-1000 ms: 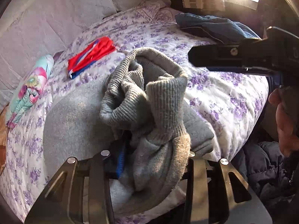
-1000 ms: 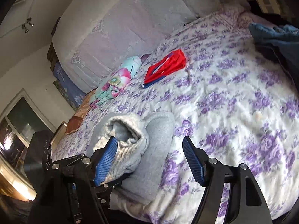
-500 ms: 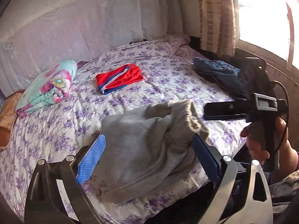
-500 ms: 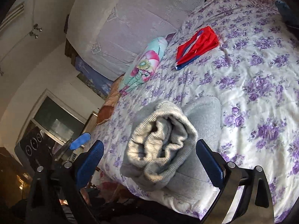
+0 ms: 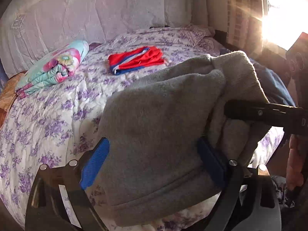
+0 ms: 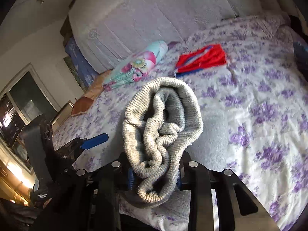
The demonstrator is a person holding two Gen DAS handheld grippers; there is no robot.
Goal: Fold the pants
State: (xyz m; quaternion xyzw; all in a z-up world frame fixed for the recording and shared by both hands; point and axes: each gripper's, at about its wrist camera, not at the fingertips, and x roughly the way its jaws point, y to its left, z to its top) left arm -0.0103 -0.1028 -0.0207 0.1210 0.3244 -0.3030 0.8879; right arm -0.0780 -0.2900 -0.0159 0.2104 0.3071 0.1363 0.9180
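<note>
The grey sweatpants (image 5: 163, 119) lie bunched at the near edge of the bed. My left gripper (image 5: 152, 165) is open, its blue pads on either side of the folded grey fabric without pinching it. My right gripper (image 6: 155, 177) is shut on the ribbed waistband end of the pants (image 6: 161, 127), which bulges up out of its jaws. The right gripper's body also shows in the left wrist view (image 5: 269, 115), reaching into the pants from the right. The left gripper's blue pad shows in the right wrist view (image 6: 94, 142).
The bed (image 5: 57, 105) has a purple-flowered cover. A folded red and blue garment (image 5: 136, 60) and a rolled floral blanket (image 5: 55, 69) lie further back. Dark blue clothes (image 5: 273, 84) lie at the right. A quilted headboard (image 5: 96, 9) stands behind.
My right gripper has closed on the waistband end of the pants, having been open. My left gripper let go a second ago and stays open around the fabric, now closer in.
</note>
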